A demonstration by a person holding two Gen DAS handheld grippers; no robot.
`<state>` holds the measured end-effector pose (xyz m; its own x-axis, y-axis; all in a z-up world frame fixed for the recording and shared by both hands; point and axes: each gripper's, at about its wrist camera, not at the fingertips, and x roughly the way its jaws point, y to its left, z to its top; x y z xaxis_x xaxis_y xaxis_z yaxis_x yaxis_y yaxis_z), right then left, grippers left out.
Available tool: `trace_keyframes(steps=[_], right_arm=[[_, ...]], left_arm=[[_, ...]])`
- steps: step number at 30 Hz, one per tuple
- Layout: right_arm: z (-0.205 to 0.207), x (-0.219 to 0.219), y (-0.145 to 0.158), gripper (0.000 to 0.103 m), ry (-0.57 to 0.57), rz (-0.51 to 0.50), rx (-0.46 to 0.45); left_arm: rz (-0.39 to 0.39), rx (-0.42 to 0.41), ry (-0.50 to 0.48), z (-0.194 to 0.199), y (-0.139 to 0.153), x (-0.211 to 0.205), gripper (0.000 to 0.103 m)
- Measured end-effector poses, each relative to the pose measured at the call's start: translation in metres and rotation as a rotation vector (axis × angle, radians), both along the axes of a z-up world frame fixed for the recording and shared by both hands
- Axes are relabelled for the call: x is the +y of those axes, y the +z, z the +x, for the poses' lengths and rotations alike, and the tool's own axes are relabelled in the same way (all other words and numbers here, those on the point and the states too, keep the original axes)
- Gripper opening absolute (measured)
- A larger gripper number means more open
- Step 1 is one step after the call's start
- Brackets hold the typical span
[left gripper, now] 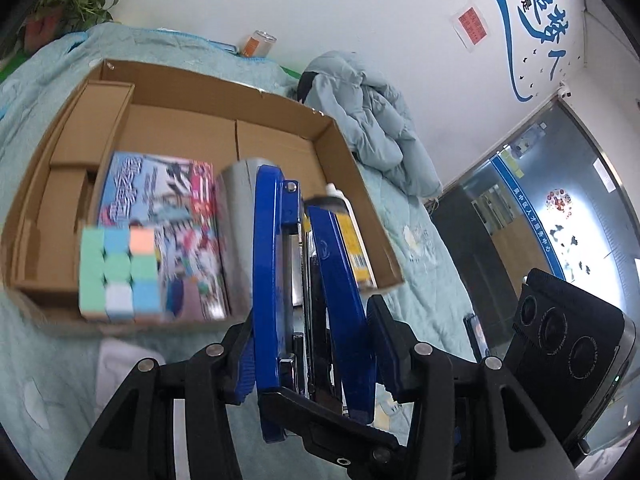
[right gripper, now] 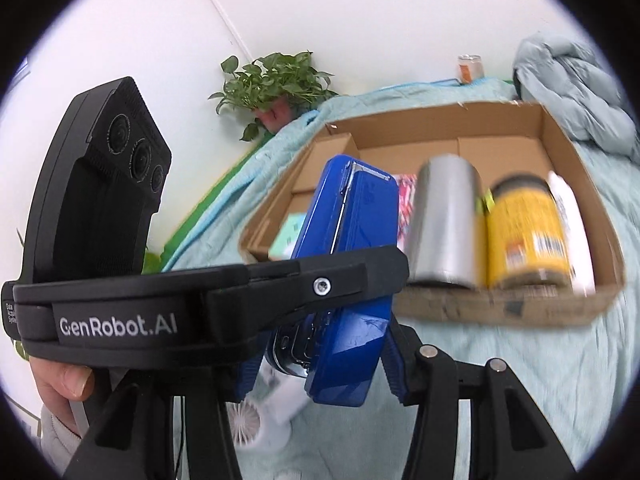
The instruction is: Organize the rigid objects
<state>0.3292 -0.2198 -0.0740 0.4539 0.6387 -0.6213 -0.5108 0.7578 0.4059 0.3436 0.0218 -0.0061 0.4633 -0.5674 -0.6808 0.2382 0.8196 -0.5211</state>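
A blue stapler [left gripper: 280, 264] is up off the bed, in front of an open cardboard box [left gripper: 352, 152]. My left gripper [left gripper: 314, 356] is shut on its rear end, pads pressed to both sides. In the right wrist view the same stapler [right gripper: 348, 232] sits between the pads of my right gripper [right gripper: 320, 368], which is also shut on it. The left gripper [right gripper: 380, 276] crosses in front there, clamped on the stapler's middle. Inside the box lie a pastel puzzle cube [left gripper: 118, 272], a colourful book [left gripper: 160, 216], a silver cylinder [right gripper: 444, 224], a yellow jar [right gripper: 528, 232] and a white bottle [right gripper: 572, 224].
The box [right gripper: 500, 308] rests on a light blue bedspread [left gripper: 420, 248]. A pale puffer jacket [left gripper: 360, 112] is heaped behind its right corner. An orange can [left gripper: 260, 44] and a potted plant [right gripper: 276, 84] stand by the wall. A small white fan [right gripper: 260, 420] lies under the grippers.
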Motion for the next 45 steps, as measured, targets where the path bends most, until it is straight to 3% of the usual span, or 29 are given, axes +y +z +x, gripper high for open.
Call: trace_keyframes(steps=[1, 2, 4, 6, 12, 17, 19, 23, 24, 25, 32, 35, 37, 40, 42, 45], right_arm=[[0.008, 0.003, 0.001, 0.05, 0.001, 0.001, 0.008], [0.018, 0.007, 0.002, 0.05, 0.002, 0.002, 0.018], [0.033, 0.013, 0.003, 0.05, 0.007, 0.006, 0.04], [0.049, 0.017, 0.001, 0.05, 0.011, 0.007, 0.068], [0.077, 0.023, -0.012, 0.05, -0.002, -0.008, 0.141], [0.082, 0.025, -0.026, 0.049, -0.03, -0.04, 0.196], [0.081, 0.027, -0.029, 0.044, -0.041, -0.068, 0.197], [0.082, 0.031, -0.038, 0.041, -0.081, -0.107, 0.222], [0.084, 0.033, -0.041, 0.033, -0.086, -0.12, 0.232], [0.084, 0.034, -0.043, 0.031, -0.08, -0.118, 0.243], [0.075, 0.048, -0.031, 0.034, -0.083, -0.175, 0.159], [0.062, 0.04, -0.018, 0.052, -0.085, -0.159, 0.094], [0.05, 0.034, -0.01, 0.081, -0.086, -0.146, 0.036], [0.027, 0.028, -0.006, 0.083, -0.095, -0.183, -0.071], [0.011, 0.026, -0.011, 0.085, -0.096, -0.206, -0.113], [-0.008, 0.028, -0.024, 0.087, -0.067, -0.237, -0.127]], left_arm=[[0.005, 0.005, -0.001, 0.011, 0.0, 0.002, 0.046], [0.018, -0.044, 0.001, 0.02, -0.002, 0.005, 0.046], [0.028, -0.022, 0.005, 0.041, -0.004, 0.007, 0.046], [0.024, 0.064, -0.012, 0.06, -0.008, 0.008, 0.046], [0.029, 0.147, -0.031, 0.104, -0.03, 0.009, 0.046], [0.079, 0.217, -0.054, 0.113, -0.048, 0.002, 0.05], [0.131, 0.222, -0.031, 0.115, -0.052, 0.002, 0.053], [0.157, 0.214, -0.003, 0.118, -0.056, 0.009, 0.054], [0.147, 0.206, -0.006, 0.119, -0.055, 0.011, 0.056], [0.143, 0.197, -0.012, 0.118, -0.054, 0.012, 0.056], [0.185, 0.114, 0.014, 0.103, -0.034, 0.019, 0.056], [0.256, -0.008, 0.058, 0.076, -0.013, 0.025, 0.063], [0.318, -0.099, 0.112, 0.053, 0.002, 0.029, 0.082], [0.401, -0.231, 0.205, 0.012, 0.021, 0.038, 0.102], [0.44, -0.297, 0.251, -0.012, 0.027, 0.042, 0.102], [0.477, -0.301, 0.276, -0.04, 0.023, 0.048, 0.102]])
